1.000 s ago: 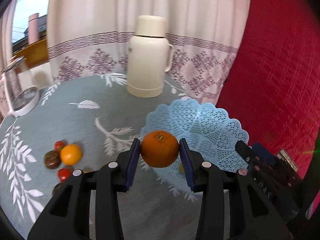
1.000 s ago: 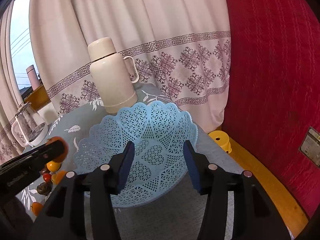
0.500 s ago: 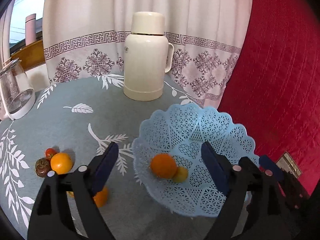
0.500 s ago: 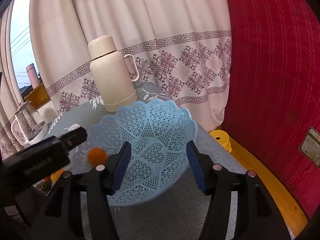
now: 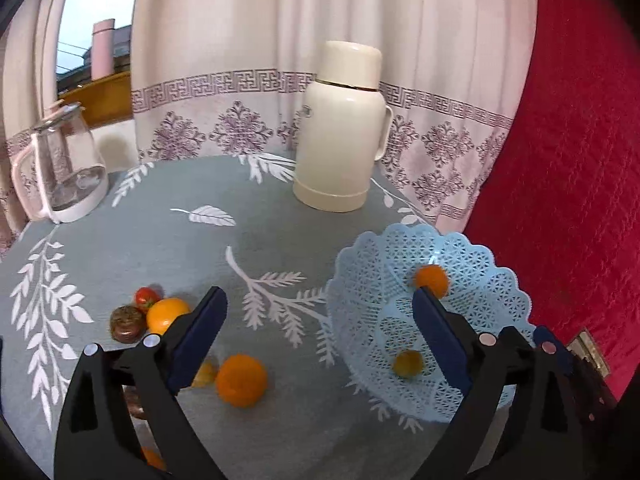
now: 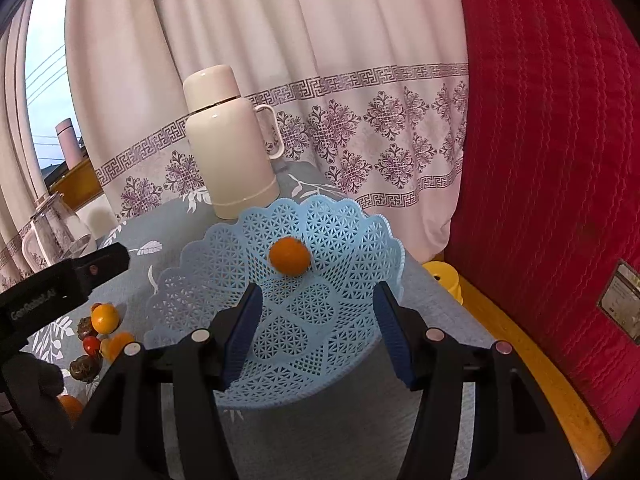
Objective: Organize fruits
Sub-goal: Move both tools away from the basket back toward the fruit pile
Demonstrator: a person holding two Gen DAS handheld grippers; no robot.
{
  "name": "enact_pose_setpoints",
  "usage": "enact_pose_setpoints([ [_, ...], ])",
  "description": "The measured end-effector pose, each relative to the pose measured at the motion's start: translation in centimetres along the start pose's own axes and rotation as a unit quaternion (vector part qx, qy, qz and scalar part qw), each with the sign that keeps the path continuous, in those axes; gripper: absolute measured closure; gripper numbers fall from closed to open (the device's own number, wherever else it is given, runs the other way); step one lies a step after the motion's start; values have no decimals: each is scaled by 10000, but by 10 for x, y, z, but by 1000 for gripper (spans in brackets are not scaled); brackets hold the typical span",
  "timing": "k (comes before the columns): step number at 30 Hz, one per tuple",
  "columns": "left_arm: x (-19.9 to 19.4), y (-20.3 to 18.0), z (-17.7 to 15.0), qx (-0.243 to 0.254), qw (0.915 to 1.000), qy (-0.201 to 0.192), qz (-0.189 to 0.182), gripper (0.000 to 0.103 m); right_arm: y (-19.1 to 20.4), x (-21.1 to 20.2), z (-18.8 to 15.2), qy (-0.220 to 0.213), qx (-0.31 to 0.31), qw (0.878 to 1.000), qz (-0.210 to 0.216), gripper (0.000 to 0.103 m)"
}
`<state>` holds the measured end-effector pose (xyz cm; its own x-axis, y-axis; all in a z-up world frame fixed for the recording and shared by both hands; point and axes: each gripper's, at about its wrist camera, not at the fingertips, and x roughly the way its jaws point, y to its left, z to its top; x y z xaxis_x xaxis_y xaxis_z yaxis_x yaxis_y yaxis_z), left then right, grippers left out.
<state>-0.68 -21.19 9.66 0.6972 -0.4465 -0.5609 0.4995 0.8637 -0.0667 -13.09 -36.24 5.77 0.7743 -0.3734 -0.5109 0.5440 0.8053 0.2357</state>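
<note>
1. I note the blue basket (image 6: pixel 344 224) on the tabletop (image 5: pixel 168 248), just in front of the cream flask (image 5: pixel 340 128).
2. An orange (image 6: pixel 289 256) lies inside the basket, on the half nearer the flask. A smaller yellow fruit (image 5: pixel 407 363) sits in the basket's near half.
3. My left gripper (image 5: pixel 320 320) has just been opening; its fingers (image 5: pixel 200 332) stand wide with nothing between them.
4. My right gripper (image 6: pixel 320 320) sits over the basket's near rim, fingers partly open and gripping nothing.
5. Left of the basket, loose fruit remains on the tabletop: a second orange (image 5: pixel 241 380), a yellow-orange fruit (image 5: pixel 166 314), a small red one (image 5: pixel 145 298) and a dark brown one (image 5: pixel 127 323).
6. A glass jug (image 5: pixel 60 164) stands far left of the flask.
</note>
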Motion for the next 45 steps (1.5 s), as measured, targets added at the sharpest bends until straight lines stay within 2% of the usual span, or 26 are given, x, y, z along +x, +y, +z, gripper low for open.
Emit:
enact_pose_setpoints([
  [9,-17,23,-16,-81,9981,-148,595,5,4,0,-3,8,-120,9999,-17,41],
  [22,-37,65,-23,-363,9937,-207,1045,3,10,-2,-5,-70,-285,9995,-89,41],
  [30,-51,104,-46,-685,9896,-26,1267,3,14,-7,-5,-92,-352,9993,-54,41],
  [37,-54,132,-73,-953,9857,292,1357,3,25,-18,-10,-82,-428,9990,119,41],
  [41,-50,133,-92,-829,9850,563,1405,3,34,-28,-15,-25,-437,9984,361,41],
  [45,-49,130,-101,-725,9856,661,1376,3,52,-37,-23,63,-588,9960,677,41],
])
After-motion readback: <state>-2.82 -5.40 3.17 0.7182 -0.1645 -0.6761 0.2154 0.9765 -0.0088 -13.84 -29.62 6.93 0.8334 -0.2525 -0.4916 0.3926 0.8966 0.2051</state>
